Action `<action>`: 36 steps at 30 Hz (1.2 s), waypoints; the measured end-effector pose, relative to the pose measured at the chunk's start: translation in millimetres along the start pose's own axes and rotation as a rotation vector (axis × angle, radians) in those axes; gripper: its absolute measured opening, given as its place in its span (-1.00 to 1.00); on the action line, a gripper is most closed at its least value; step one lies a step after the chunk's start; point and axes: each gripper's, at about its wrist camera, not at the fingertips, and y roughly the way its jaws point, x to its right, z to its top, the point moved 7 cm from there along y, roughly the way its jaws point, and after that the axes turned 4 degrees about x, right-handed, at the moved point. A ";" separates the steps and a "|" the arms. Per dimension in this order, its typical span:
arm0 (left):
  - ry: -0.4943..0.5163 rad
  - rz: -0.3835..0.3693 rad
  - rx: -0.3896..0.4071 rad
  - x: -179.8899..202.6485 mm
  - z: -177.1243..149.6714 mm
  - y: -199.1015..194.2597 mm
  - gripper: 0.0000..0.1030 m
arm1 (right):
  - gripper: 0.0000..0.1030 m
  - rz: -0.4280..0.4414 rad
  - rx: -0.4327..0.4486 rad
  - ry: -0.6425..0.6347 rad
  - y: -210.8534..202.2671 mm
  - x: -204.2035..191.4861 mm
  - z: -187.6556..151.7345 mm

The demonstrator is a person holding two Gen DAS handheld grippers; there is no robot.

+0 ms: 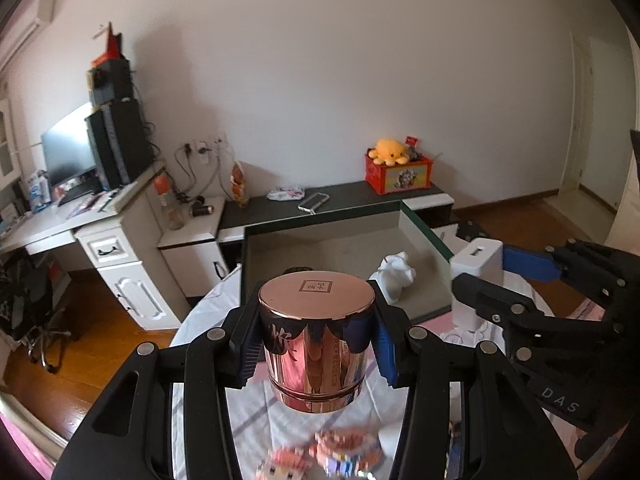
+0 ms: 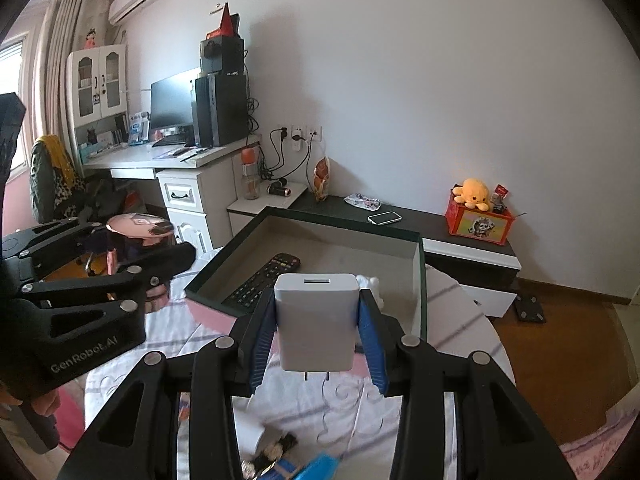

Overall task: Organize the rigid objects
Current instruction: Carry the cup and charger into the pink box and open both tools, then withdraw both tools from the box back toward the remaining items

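My left gripper (image 1: 316, 340) is shut on a shiny rose-gold round tin (image 1: 316, 344) and holds it above the bed, just short of an open dark-rimmed box (image 1: 420, 228). My right gripper (image 2: 316, 332) is shut on a white plug charger (image 2: 316, 320), prongs down, held near the box's (image 2: 420, 280) near edge. In the box lie a black remote (image 2: 260, 280) and a white figurine (image 1: 396, 276). The tin also shows at the left of the right wrist view (image 2: 136, 228); the charger also shows at the right of the left wrist view (image 1: 476, 264).
Blurred small brick toys (image 1: 332, 456) and other small items (image 2: 280, 452) lie on the white sheet below the grippers. Beyond the box stand a low dark cabinet with a phone (image 2: 384, 218), an orange toy box (image 2: 478, 220) and a white desk (image 2: 192, 188).
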 end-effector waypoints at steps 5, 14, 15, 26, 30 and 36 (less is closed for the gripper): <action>0.011 -0.011 -0.053 -5.0 6.2 45.1 -0.08 | -0.20 0.013 -0.034 0.010 38.8 15.5 8.4; 0.008 -0.019 -0.161 -3.5 0.2 121.9 -0.09 | -0.20 0.012 -0.126 0.007 105.2 30.5 4.2; 0.004 -0.028 -0.174 -2.6 -2.2 129.6 -0.08 | -0.20 0.010 -0.129 0.010 109.0 32.8 3.2; 0.025 -0.014 -0.225 7.7 -17.4 162.3 -0.06 | -0.19 -0.034 -0.180 0.014 131.9 53.0 -13.7; 0.022 0.019 -0.207 4.7 -18.2 153.6 0.38 | -0.15 -0.046 -0.174 0.021 128.3 55.5 -14.6; 0.002 0.096 -0.148 -15.8 -15.4 122.3 0.81 | 0.56 -0.076 -0.122 0.035 100.0 57.3 -5.1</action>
